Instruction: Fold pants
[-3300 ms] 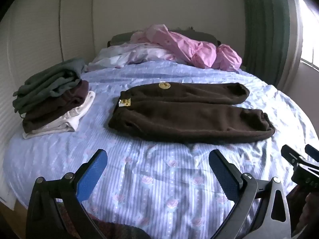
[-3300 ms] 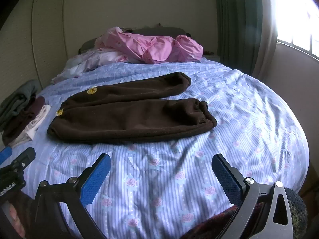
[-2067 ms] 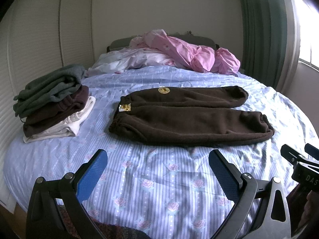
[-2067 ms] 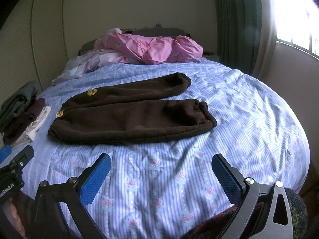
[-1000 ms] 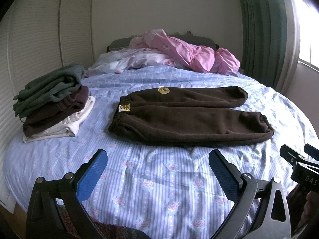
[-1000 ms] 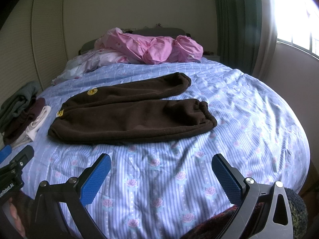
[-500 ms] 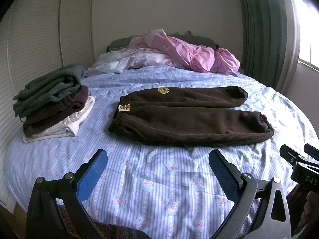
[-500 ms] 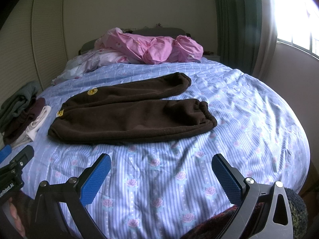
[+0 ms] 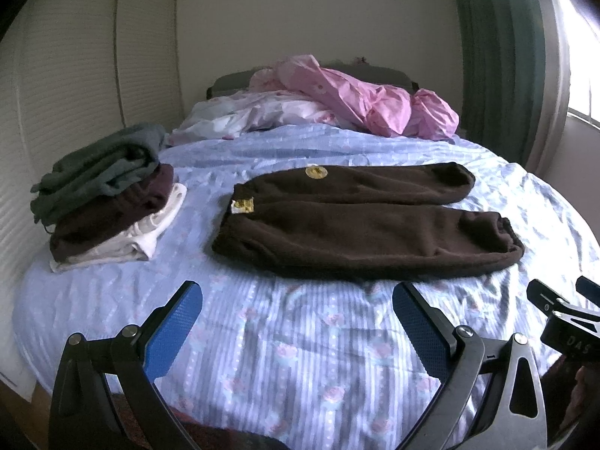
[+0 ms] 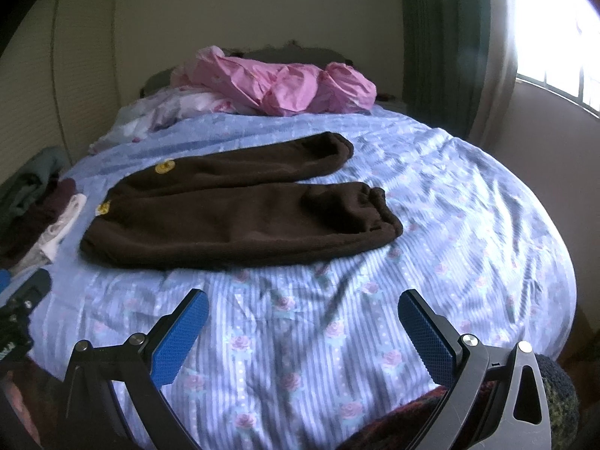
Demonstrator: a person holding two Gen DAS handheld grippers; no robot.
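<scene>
Dark brown fleece pants [image 9: 356,221] [image 10: 240,217] lie flat across the middle of the bed, waistband to the left, both legs running right and slightly apart. A yellow tag [image 9: 243,204] and a round yellow patch [image 9: 315,171] mark the waist end. My left gripper [image 9: 296,318] is open above the near sheet, in front of the pants and apart from them. My right gripper [image 10: 302,322] is also open, nothing between its blue pads, short of the leg cuffs [image 10: 378,210]. Its tips [image 9: 555,302] show at the right edge of the left wrist view.
The bed [image 9: 285,352] has a blue striped sheet with roses. A stack of folded clothes [image 9: 108,195] sits at its left side. Crumpled pink bedding [image 9: 360,105] and white linen [image 9: 240,116] lie at the headboard. A curtain [image 10: 450,45] and window stand on the right, closet doors on the left.
Both grippers have edged slightly toward the bed in the last half second, with a little blur. The pants have not moved and both grippers stay open.
</scene>
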